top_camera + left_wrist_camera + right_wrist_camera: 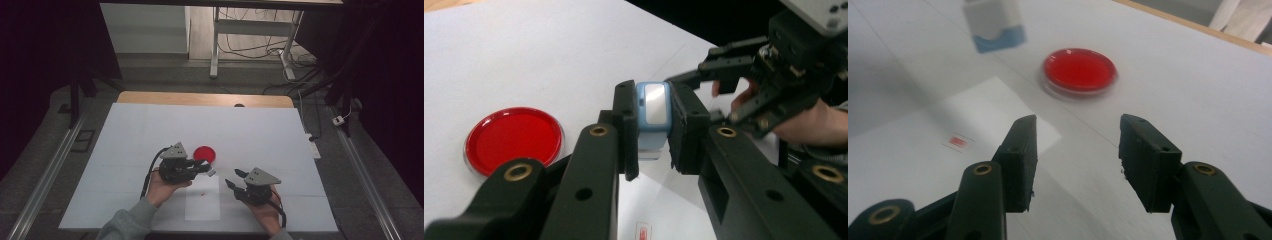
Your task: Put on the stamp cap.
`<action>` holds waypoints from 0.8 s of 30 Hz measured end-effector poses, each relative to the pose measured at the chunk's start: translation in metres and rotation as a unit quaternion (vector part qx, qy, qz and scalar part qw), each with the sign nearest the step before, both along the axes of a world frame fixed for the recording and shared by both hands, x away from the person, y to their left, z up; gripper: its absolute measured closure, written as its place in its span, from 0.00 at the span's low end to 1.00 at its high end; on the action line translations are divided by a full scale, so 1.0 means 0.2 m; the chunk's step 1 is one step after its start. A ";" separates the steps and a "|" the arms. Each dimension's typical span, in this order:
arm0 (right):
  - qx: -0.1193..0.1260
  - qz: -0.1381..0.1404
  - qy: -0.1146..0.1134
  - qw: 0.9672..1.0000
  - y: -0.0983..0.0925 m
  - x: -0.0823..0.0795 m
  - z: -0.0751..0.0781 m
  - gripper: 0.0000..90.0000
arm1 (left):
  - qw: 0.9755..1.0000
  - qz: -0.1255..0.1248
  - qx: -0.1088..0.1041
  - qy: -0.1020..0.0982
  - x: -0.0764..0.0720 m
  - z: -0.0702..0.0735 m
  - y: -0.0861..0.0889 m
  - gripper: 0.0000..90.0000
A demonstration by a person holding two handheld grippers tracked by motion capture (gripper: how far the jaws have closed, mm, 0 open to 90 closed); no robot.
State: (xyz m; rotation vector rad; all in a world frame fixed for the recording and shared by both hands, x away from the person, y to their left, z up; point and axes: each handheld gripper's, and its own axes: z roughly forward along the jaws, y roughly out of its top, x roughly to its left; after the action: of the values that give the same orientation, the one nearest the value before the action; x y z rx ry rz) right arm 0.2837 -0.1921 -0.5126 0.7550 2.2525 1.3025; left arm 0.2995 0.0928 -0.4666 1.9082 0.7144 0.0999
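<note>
High view: the left claw (206, 168) hangs over the middle of the desk (130, 130) with a small pale-blue box (211, 172) clamped at its tip, just near-right of the red dish (204, 153). The right claw (234, 178) sits to the right, apart from the box, its jaws parted and empty. Below the box lie a paper sheet (202, 205) and a tiny red-marked slip (202, 194). The main risk, as I judge it, is the box slipping: it is held high and only by its sides, so a knock from the right claw coming back in could tip it out and drop it onto the sheet or the dish.

Left gripper view: the box (653, 112) stands upright between the two pads, both pressing on its sides, its shiny face turned to the camera. The grip covers just the upper part, so a twist could work it loose. The right claw (704, 75) is just beyond the box, on its right, open. The dish (514, 139) lies on the left.

Right gripper view: the right claw (1075, 150) stands open with nothing between the jaws. The box (995, 27) hangs far and to the left, blurred; the dish (1079, 70) lies straight ahead, the slip (958, 141) near left. Closing in askew could nudge the dish.
</note>
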 end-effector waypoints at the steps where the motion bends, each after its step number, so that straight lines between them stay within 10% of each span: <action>1: 0.000 -0.003 0.000 1.000 -0.02 0.01 0.00 0.55 | 1.000 0.001 0.002 0.000 0.00 0.00 0.00 0.84; 24: 0.009 -0.061 0.017 0.998 -0.43 0.00 0.03 0.53 | 1.000 0.000 0.013 -0.001 -0.02 0.05 0.13 0.84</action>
State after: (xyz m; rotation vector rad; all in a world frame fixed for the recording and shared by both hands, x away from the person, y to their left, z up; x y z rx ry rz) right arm 0.2833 -0.2783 -0.5067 0.9127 2.1856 1.2628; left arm 0.2955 0.1189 -0.4568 1.9335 0.7141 0.1111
